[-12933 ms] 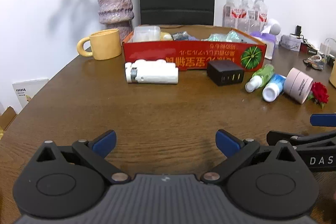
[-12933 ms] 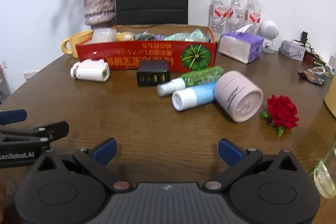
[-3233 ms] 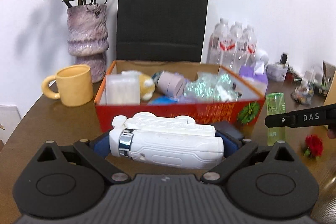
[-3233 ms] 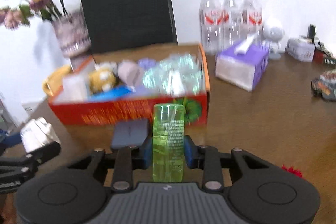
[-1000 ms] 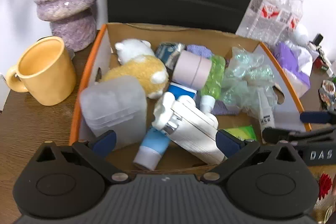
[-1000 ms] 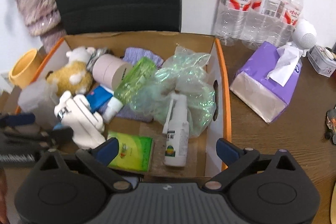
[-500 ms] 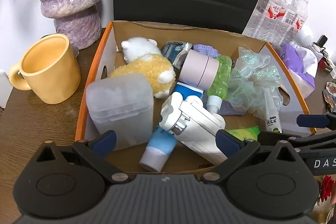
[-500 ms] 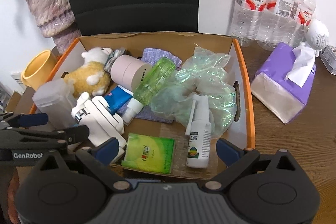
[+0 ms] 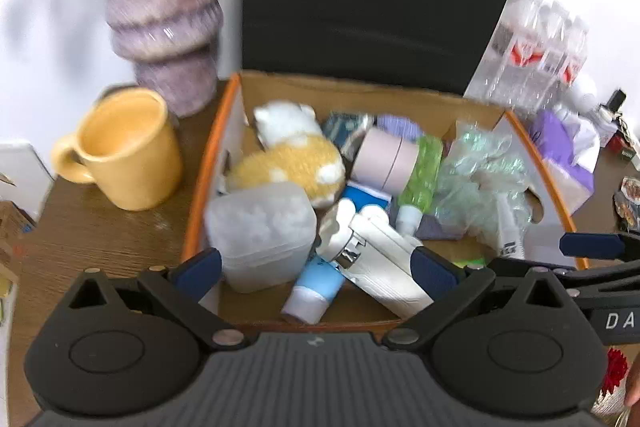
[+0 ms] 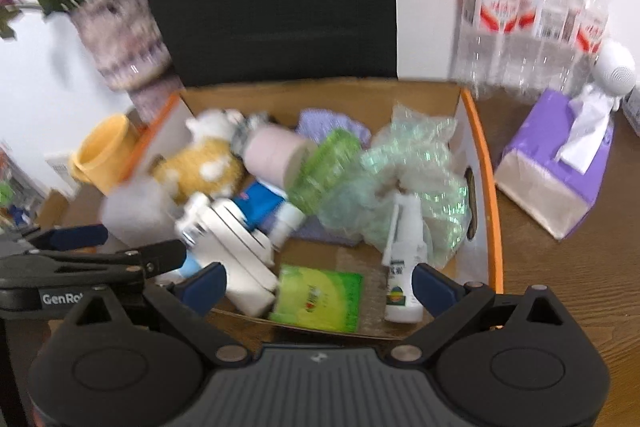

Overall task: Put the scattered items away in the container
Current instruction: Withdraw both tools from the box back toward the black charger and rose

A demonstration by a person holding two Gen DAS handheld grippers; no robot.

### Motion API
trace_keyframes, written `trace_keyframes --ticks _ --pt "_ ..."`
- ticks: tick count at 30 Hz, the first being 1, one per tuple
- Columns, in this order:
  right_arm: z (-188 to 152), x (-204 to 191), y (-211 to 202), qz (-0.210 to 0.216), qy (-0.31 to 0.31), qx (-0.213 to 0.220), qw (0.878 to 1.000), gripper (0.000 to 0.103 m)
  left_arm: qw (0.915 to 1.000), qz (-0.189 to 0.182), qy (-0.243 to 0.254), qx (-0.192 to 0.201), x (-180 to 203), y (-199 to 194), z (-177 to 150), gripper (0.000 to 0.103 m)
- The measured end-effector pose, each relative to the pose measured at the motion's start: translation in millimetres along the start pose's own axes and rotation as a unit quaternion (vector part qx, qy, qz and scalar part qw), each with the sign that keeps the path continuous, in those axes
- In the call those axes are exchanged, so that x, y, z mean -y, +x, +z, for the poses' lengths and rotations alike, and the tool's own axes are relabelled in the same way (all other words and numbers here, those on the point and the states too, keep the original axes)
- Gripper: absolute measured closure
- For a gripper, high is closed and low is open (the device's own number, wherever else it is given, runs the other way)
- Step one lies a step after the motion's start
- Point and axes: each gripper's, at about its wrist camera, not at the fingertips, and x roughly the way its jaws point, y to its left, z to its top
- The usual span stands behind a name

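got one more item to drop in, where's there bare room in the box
Little. Bare cardboard floor shows between the green packet, the white device and the white spray bottle. A strip runs along the back wall. The middle is crowded, with the pink jar and green bottle piled together.

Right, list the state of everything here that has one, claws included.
Left claw: open, holding nothing.
Right claw: open, holding nothing.
Orange-rimmed cardboard box: open-topped, crowded.
White ribbed handheld device: lying inside box.
Green translucent bottle: lying inside, white cap on.
Yellow ceramic mug: upright outside box, looks empty.
Purple tissue box: tissue sticking out.
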Motion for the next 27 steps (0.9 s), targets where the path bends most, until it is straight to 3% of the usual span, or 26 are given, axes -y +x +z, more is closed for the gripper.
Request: trace_keyframes --ticks 6,12,19,25,27 --pt "-14 -18 -44 -0.007 -0.023 0.013 1.000 0.004 0.9999 0.006 0.007 0.013 6 -46 -15 0.000" --pt "-57 -18 -85 0.008 -0.017 0.021 1.000 0.003 0.9995 0.007 0.022 0.020 18 -88 -55 0.000" --pt "-130 -17 -106 -0.001 -0.016 0.020 1.000 0.002 0.9995 0.017 0.019 0.016 30 -105 -127 0.000" --pt "-196 -18 -102 0.010 -0.023 0.031 0.999 0.002 0.9988 0.022 0.015 0.042 27 -108 -197 0.000" --pt "-222 -18 -99 0.016 -0.026 0.048 0.998 0.002 0.9968 0.020 0.024 0.074 26 -109 -222 0.000"
